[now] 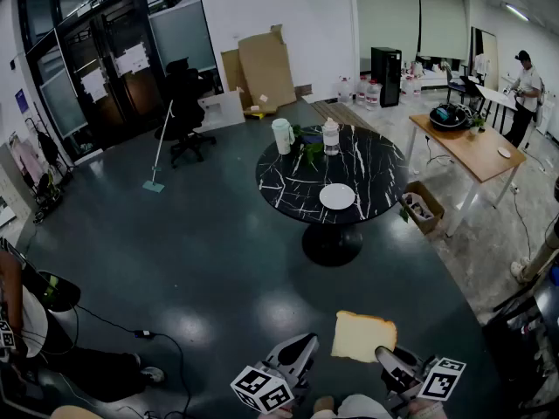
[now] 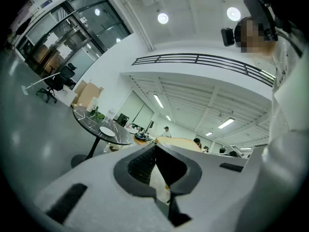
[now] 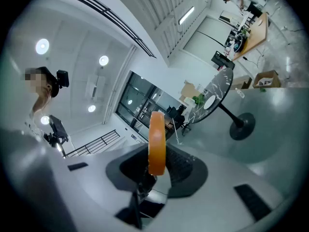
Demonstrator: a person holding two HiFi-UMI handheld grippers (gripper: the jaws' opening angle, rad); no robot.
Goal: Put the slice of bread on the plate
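Slice of bread [image 1: 364, 336] pinched at one edge by right gripper [image 1: 390, 367]; probably light, soft, easily crushed. Left gripper [image 1: 295, 353] closed, empty. Best gripped gently near the crust.

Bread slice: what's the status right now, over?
Right gripper shut on bread. Left gripper shut, empty. Plate bare on table, far ahead. No obstacle seen between.

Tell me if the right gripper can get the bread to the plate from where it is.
Probably not yet: the right gripper grips the bread, but the plate sits on the table far across the floor. The way there looks open.
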